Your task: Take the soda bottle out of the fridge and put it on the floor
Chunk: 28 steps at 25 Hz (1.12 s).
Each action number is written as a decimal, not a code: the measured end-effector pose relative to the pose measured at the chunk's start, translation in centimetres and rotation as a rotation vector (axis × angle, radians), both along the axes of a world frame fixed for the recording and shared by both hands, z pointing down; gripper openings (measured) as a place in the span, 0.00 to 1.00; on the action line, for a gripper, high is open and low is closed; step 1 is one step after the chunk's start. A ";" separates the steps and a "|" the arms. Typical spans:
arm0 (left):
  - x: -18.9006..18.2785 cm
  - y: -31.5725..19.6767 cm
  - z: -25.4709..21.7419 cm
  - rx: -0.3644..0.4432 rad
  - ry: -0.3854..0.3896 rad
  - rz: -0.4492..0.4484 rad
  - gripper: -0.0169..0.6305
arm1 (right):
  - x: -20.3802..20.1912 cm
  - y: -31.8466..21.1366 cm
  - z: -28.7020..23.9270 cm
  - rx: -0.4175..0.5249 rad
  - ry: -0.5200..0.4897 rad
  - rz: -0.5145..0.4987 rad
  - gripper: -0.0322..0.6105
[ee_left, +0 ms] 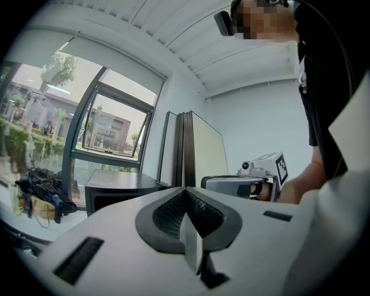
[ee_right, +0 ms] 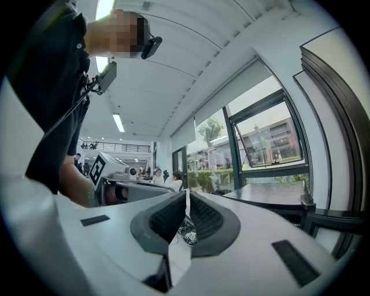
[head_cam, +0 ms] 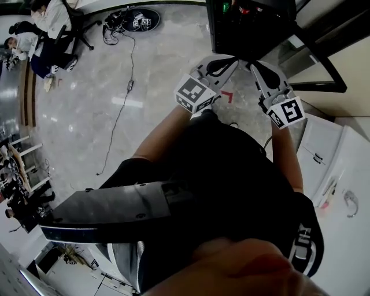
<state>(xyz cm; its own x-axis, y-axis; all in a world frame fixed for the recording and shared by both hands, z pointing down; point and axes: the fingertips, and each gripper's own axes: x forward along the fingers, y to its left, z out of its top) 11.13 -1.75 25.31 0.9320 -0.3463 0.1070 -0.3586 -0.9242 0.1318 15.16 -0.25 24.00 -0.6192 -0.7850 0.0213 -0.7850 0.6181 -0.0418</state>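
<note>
In the head view a black fridge (head_cam: 248, 29) stands on the floor ahead of me, with its dark door frame (head_cam: 321, 60) swung out to the right. Small green and red items (head_cam: 231, 8) show at its top edge; I cannot make out a soda bottle among them. My left gripper (head_cam: 222, 65) and right gripper (head_cam: 258, 70) are held side by side at chest height, pointing towards the fridge, short of it. Both are shut with nothing between the jaws. The left gripper (ee_left: 185, 193) also sees the right gripper's marker cube (ee_left: 272, 167) beside it. The right gripper (ee_right: 186, 201) points past a dark tabletop (ee_right: 272, 193).
A cable (head_cam: 118, 110) trails across the grey floor to a round black device (head_cam: 139, 20). People sit on chairs (head_cam: 49, 32) at the far left. White cabinets (head_cam: 341, 167) stand at my right. Large windows (ee_left: 87, 127) line the wall.
</note>
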 end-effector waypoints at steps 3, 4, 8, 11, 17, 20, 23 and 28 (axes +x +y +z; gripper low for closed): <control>-0.6 -3.0 0.6 -0.018 -0.002 -0.002 0.02 | 0.2 -3.0 0.7 -0.019 0.014 0.029 0.07; -0.6 -3.9 0.8 -0.015 0.010 0.000 0.02 | 0.4 -3.9 1.1 -0.025 0.017 0.043 0.07; -0.4 -7.8 2.2 0.000 0.037 0.006 0.02 | 1.3 -8.0 2.7 -0.042 0.033 0.089 0.07; 0.4 -10.6 4.0 0.017 0.026 0.013 0.02 | 2.6 -11.3 4.0 -0.030 0.061 0.131 0.07; 3.0 -15.2 8.9 0.002 -0.017 -0.057 0.02 | 6.6 -17.0 8.8 -0.031 0.059 0.177 0.07; 4.4 -18.3 11.6 0.023 0.017 -0.123 0.02 | 8.6 -20.3 12.9 -0.044 0.054 0.183 0.07; 4.9 -21.1 15.0 -0.034 0.025 -0.230 0.02 | 10.1 -23.0 17.5 -0.060 0.052 0.207 0.08; 6.7 -24.1 19.7 -0.007 0.050 -0.294 0.02 | 10.6 -26.5 23.3 -0.072 0.044 0.217 0.19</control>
